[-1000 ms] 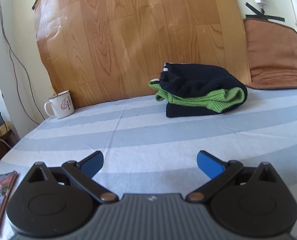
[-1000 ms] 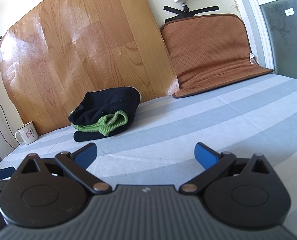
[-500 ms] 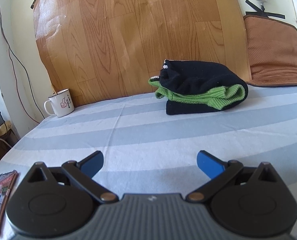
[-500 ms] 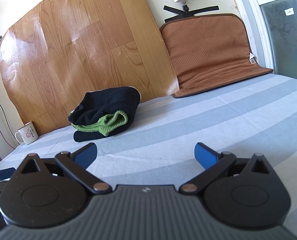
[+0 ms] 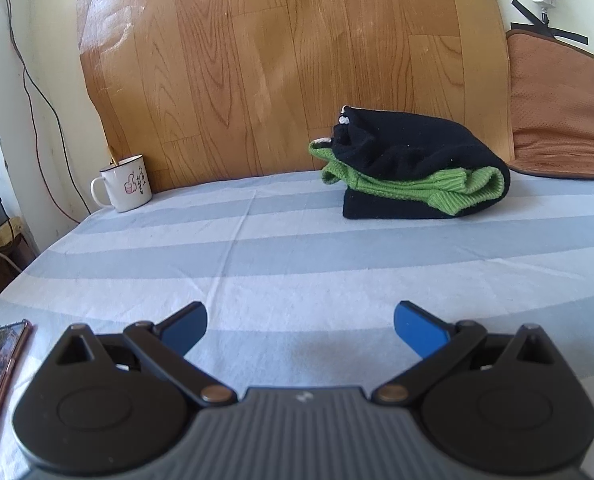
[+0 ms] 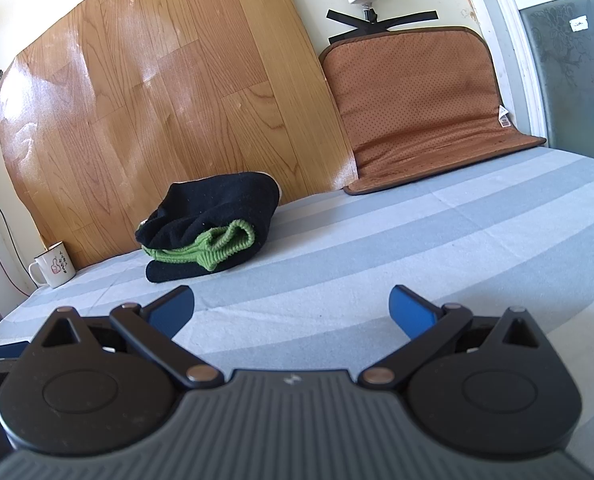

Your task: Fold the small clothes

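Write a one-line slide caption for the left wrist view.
Open left gripper hovers over the striped sheet, facing a folded black-and-green garment and a white mug.

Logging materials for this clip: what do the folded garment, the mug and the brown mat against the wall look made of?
Folded garment: soft knit, matte black with ribbed green trim, probably wool or acrylic.
Mug: likely enamelled metal, glossy white with a thin dark rim.
Brown mat: perforated, leather-like sheet with stitched edging; real or synthetic is unclear.

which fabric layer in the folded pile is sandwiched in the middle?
The green knit: ribbed, bright, squeezed between black fabric above and below it.
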Tool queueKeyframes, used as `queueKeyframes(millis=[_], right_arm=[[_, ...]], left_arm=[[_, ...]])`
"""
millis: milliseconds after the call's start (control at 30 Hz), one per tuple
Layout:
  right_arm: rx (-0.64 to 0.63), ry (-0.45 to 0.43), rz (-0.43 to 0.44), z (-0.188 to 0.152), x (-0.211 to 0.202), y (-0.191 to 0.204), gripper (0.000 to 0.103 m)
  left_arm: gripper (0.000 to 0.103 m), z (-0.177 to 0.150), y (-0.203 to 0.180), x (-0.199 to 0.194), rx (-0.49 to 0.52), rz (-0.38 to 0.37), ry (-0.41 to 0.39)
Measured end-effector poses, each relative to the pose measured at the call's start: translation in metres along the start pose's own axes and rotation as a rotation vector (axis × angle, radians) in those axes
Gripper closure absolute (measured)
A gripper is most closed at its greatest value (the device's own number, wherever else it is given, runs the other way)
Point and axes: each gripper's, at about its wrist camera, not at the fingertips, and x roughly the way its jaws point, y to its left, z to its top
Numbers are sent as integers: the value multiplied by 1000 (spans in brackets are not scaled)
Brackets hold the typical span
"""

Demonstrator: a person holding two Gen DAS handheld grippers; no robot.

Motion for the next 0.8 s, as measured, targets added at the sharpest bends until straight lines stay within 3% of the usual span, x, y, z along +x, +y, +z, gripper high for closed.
queueKeyframes(millis=[800], right_arm=[[-7,25,-4,1,2,-2,0]], left_arm=[[0,1,3,5,-19,-54,43]])
